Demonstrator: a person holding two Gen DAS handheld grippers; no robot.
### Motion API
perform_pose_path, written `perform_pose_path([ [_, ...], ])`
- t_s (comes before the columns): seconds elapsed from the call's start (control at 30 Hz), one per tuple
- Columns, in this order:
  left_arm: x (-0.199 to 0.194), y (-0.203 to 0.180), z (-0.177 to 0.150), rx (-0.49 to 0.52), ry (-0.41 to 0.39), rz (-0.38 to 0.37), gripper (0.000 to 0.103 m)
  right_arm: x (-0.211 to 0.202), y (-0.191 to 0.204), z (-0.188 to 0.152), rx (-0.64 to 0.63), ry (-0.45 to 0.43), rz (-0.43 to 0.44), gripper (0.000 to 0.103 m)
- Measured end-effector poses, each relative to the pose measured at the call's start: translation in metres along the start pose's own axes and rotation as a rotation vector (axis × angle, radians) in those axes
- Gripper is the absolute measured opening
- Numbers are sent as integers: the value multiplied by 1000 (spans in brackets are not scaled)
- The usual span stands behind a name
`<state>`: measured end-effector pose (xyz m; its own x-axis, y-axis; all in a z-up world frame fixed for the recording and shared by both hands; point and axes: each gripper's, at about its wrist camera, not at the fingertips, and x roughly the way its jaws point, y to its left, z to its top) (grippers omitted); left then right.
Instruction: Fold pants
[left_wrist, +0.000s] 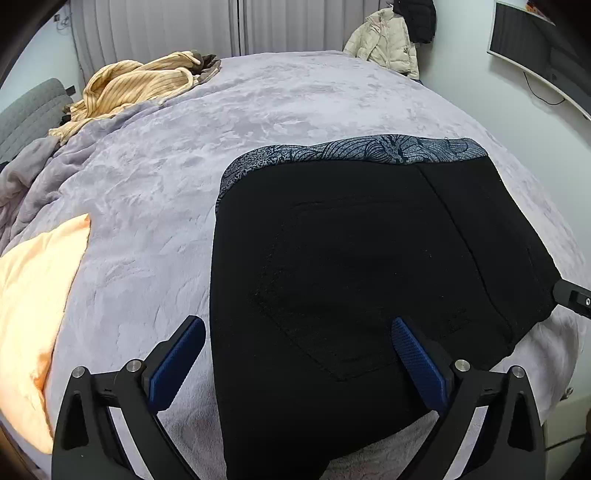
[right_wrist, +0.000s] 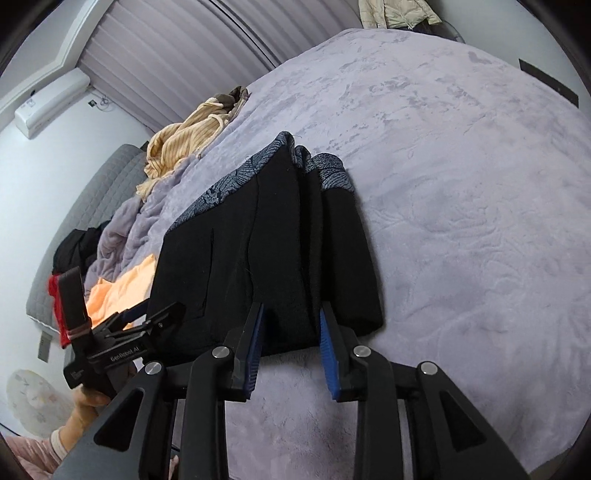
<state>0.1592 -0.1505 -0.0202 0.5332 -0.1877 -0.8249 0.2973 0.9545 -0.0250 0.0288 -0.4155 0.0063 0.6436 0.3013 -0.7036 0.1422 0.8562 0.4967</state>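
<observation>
Covering the bed, a lilac plush blanket (left_wrist: 229, 122) runs toward pale vertical blinds (left_wrist: 162, 26). A crumpled yellow striped garment (left_wrist: 136, 83) lies at its far left corner. The folded black pants with patterned grey waistband (left_wrist: 351, 258) lie near the front edge. The left tool (left_wrist: 297, 345) is spread wide above them; the right tool (right_wrist: 291, 325), part-open, straddles their fold without pinching.

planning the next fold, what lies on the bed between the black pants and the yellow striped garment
Only bare lilac plush blanket lies between the folded black pants and the yellow striped garment; nothing else sits there. The left wrist view shows it best.
</observation>
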Motion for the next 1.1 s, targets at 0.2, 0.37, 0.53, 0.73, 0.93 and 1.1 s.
perform_pose_path([
  [0.2,-12,1,4,-13,9,-28,101,-34,8,6,-6,-110,-15,32],
  [0.37,-16,30,51,-61,-47,49,101,-26,25,21,-37,-134,20,32],
  [0.53,18,66,85,-179,-23,111,101,14,28,20,-33,-64,38,32],
  [0.73,54,62,57,-142,55,86,102,32,26,13,-99,7,-14,32],
  [0.93,32,67,58,-163,27,72,102,30,25,4,-107,-17,-24,32],
  [1.1,16,71,56,-144,25,79,102,30,34,0,-142,-35,-71,32],
])
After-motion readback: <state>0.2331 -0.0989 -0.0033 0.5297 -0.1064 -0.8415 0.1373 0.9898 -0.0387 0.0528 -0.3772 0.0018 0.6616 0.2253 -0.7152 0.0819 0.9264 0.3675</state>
